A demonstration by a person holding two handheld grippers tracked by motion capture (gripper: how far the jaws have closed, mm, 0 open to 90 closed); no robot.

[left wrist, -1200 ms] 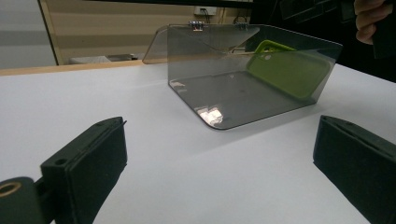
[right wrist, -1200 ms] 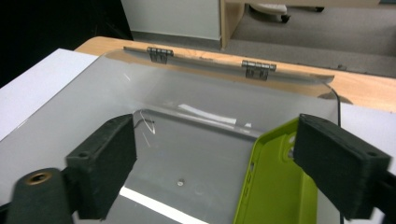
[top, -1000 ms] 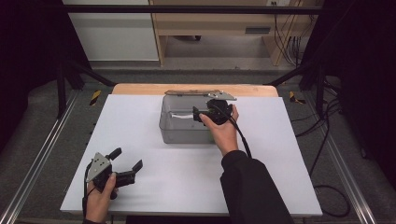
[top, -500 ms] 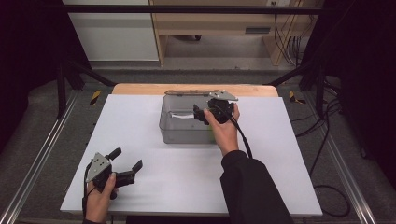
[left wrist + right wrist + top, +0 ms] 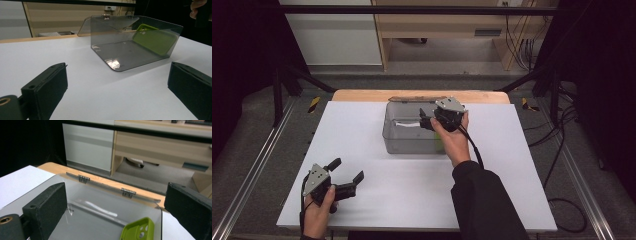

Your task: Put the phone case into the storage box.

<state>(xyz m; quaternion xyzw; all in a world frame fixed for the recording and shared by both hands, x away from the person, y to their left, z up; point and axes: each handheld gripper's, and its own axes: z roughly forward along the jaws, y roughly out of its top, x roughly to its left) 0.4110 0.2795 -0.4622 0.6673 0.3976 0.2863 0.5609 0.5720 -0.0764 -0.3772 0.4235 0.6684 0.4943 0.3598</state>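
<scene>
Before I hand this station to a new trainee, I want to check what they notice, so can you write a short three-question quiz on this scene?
1. True or false: the green phone case lies inside the clear box.
2. The right gripper is: A) shut on the case, B) open over the box, C) resting on the table.
3. Fill in: the box's lid is swung ____ on its hinges, and the left gripper is near the table's front edge with its jaws apart.

Key: 1 true. 2 B. 3 open.
</scene>
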